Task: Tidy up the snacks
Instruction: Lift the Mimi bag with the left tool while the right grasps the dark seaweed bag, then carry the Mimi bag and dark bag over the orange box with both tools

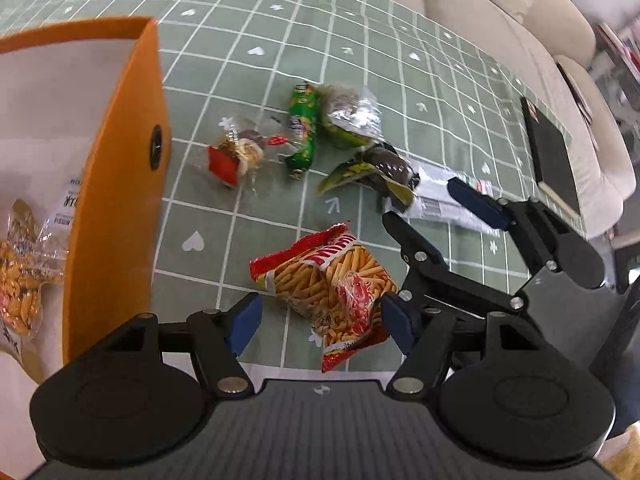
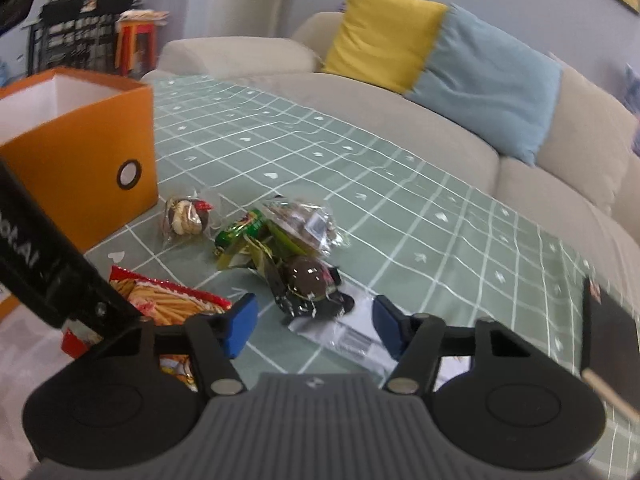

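Left gripper [image 1: 320,320] hangs spread wide over the red bag of stick snacks [image 1: 332,284], pads either side, not pinching. Right gripper [image 2: 314,326] gapes too, just above the white packet [image 2: 352,338]. More snacks lie scattered beyond on the green checked cloth [image 1: 400,60]; orange box [image 1: 116,184] sits left, one bag inside.

The snack pile [image 1: 320,168] is viewed steeply from above by the left wrist, low and sofa-ward [image 2: 400,120] by the right; both share it.
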### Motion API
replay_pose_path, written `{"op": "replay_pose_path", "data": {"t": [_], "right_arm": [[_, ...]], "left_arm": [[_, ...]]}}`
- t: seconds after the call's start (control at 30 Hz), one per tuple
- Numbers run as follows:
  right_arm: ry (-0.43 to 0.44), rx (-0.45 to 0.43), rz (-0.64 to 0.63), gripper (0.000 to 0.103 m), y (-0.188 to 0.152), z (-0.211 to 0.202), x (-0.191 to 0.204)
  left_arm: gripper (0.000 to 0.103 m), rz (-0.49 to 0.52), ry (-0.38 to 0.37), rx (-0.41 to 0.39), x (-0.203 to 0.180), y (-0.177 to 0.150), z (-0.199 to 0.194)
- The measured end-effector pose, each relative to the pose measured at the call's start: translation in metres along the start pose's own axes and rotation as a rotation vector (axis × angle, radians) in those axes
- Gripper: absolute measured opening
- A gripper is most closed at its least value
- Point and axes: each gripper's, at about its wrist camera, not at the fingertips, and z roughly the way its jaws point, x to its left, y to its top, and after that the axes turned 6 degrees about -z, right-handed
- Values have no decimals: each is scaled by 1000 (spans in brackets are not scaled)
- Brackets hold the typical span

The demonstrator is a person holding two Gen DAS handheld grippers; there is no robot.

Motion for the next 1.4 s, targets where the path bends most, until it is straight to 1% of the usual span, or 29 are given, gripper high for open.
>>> {"op": "replay_pose_path", "data": {"t": [0.07, 0.1, 0.13, 0.33, 0.47, 0.5, 0.53, 0.6, 0.7, 0.8, 0.87, 1.0, 1.07, 1.17, 1.2, 1.23, 1.3, 1.4], "right_arm": [[5, 2, -26, 51, 1, 6, 1], [8, 0, -31, 48, 1, 9, 1], [14, -5, -33, 47, 2, 11, 1], [26, -13, -26, 47, 7, 22, 1], [47, 19, 41, 43, 5, 29, -4], [55, 33, 51, 32, 4, 30, -4], [58, 48, 57, 28, 3, 31, -2], [36, 51, 60, 26, 1, 29, 0], [44, 43, 102, 21, 1, 24, -2], [51, 51, 134, 19, 0, 16, -1], [47, 65, 148, 18, -2, 9, 0], [18, 83, 183, 15, -4, -9, 1], [11, 90, 227, 14, -6, -20, 1], [0, 105, 281, 12, -11, -37, 5], [-10, 113, 282, 0, -12, -42, 9], [-24, 126, 287, 0, -14, -47, 12], [-19, 139, 322, 0, -18, -57, 16], [-32, 152, 331, 0, -23, -70, 28]], "left_arm": [[80, -25, -4, 2, 4, 1, 0], [80, -27, -3, 5, 5, 2, 1], [80, -26, -2, 11, 6, 2, 1], [80, -32, 7, 19, 5, 4, 5], [80, -48, 2, 14, 5, 5, 8], [81, -55, -5, 8, 6, 5, 8], [81, -66, -12, 3, 6, 5, 9], [81, -96, -21, -6, 7, 5, 10], [82, -133, -42, -31, 10, 4, 8], [82, -161, -46, -47, 10, 5, 9], [80, -156, -35, -51, 8, 4, 11], [72, -131, -48, -46, 3, -2, 15], [65, -115, -55, -44, 2, -6, 16], [58, -76, -41, -49, -2, -13, 15], [57, -63, -39, -51, -3, -15, 15], [54, -54, -39, -50, -3, -17, 14], [51, -39, -49, -46, -2, -22, 11], [49, -1, -49, -57, 0, -32, 4]]}}
